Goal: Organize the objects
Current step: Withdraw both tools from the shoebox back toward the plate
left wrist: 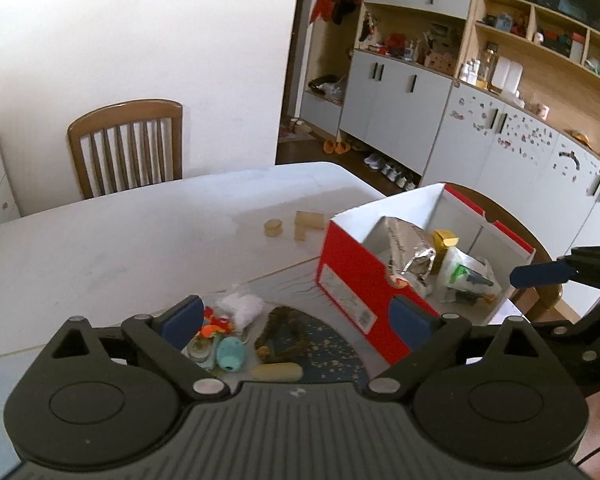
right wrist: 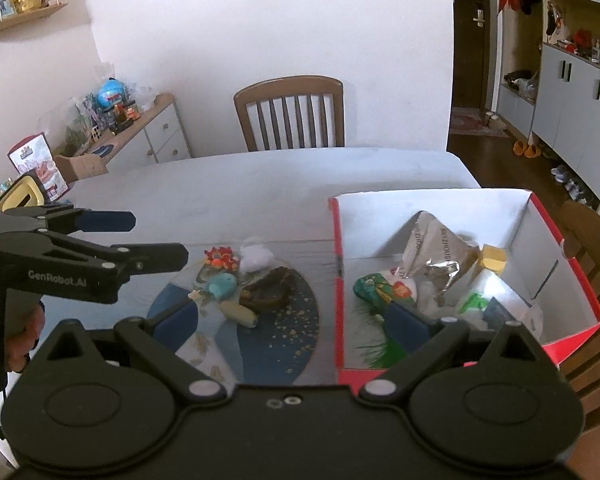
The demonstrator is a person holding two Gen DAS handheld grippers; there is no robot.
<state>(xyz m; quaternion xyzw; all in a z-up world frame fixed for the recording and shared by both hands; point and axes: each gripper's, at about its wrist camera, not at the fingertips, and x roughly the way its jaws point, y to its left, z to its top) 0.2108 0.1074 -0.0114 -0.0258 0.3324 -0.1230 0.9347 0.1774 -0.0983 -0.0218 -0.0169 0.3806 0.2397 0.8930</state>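
Observation:
A red and white cardboard box (left wrist: 352, 280) (right wrist: 540, 248) stands open on the table's right side, holding a silver foil bag (right wrist: 436, 252), a yellow-capped item (right wrist: 494, 258) and a green and white packet (right wrist: 380, 290). Left of it, on a blue placemat (right wrist: 284, 336), lie a teal toy (right wrist: 222, 285), an orange-red toy (right wrist: 220, 260), a white wad (right wrist: 254, 258), a dark brown object (right wrist: 270, 292) and a beige piece (right wrist: 240, 314). My left gripper (left wrist: 298, 320) is open and empty above the mat. My right gripper (right wrist: 296, 320) is open and empty over the mat and the box's near edge.
Two small beige blocks (left wrist: 296, 226) lie on the white table (left wrist: 120, 236) beyond the box. A wooden chair (right wrist: 290, 114) stands at the far side and another (right wrist: 592, 288) right of the box. Cabinets (left wrist: 500, 140) line the right wall.

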